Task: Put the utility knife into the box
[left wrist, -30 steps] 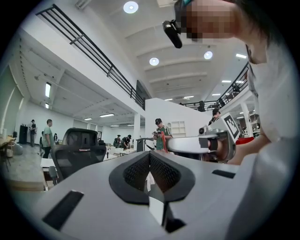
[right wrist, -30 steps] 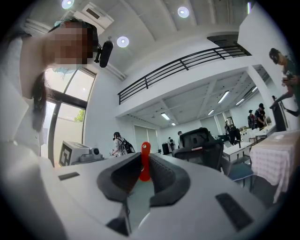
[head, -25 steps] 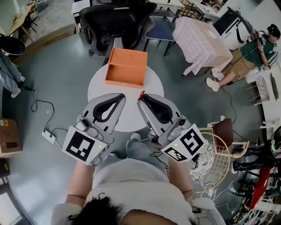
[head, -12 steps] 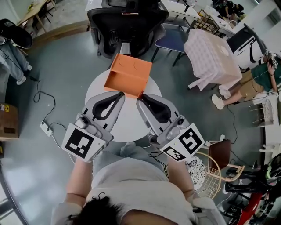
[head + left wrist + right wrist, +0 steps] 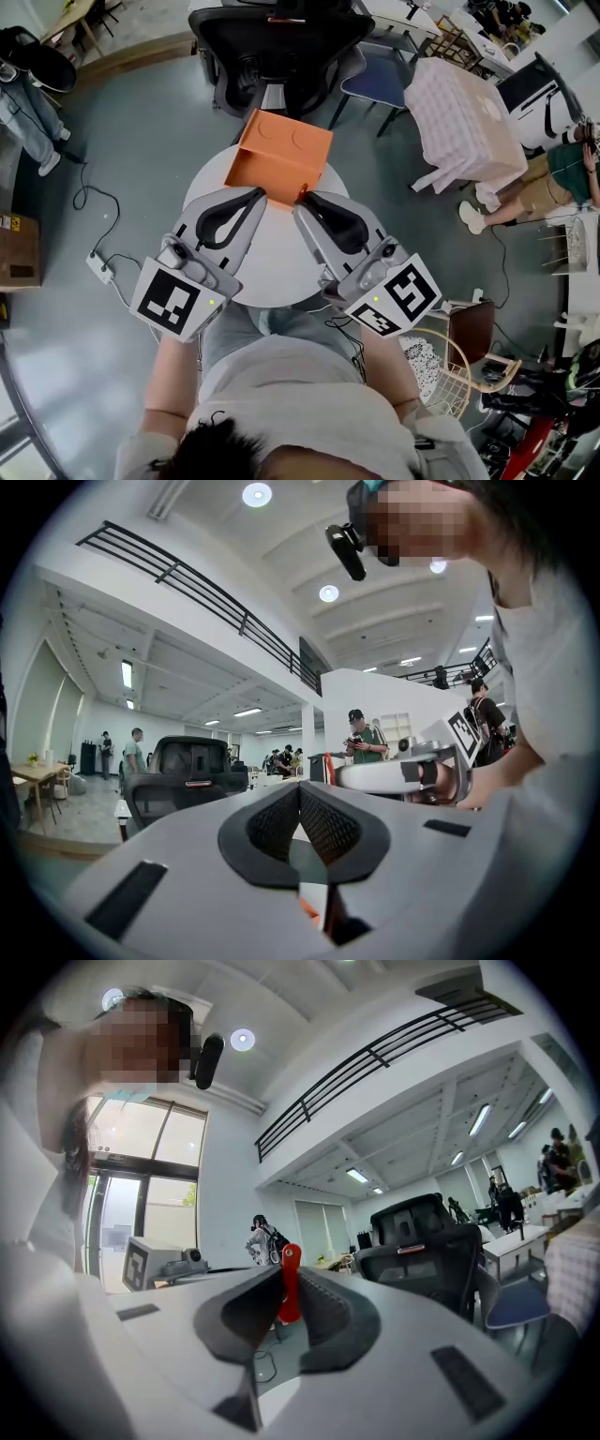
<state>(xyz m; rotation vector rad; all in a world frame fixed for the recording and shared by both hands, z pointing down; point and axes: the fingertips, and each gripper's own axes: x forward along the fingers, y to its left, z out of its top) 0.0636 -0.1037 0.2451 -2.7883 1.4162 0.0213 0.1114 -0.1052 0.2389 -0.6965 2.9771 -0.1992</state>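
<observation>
An open orange box [image 5: 281,155] sits at the far side of the round white table [image 5: 272,258]. My right gripper [image 5: 305,197] is shut on the red utility knife [image 5: 303,193], whose tip pokes out just at the box's near edge. In the right gripper view the knife [image 5: 288,1283] stands upright between the jaws of that gripper [image 5: 286,1290]. My left gripper [image 5: 260,193] is shut with nothing held, its tip beside the box's near left edge. The left gripper view shows its pads [image 5: 300,803] pressed together and the right gripper [image 5: 403,775] alongside.
A black office chair [image 5: 281,42] stands behind the table, with a blue chair [image 5: 375,80] and a cloth-covered table [image 5: 464,117] to the right. A power strip [image 5: 98,267] lies on the floor at left. A wire basket [image 5: 450,375] is at lower right.
Both grippers have come forward to the orange box's near edge; the knife stays held in the right gripper. The head camera has shifted a little.
</observation>
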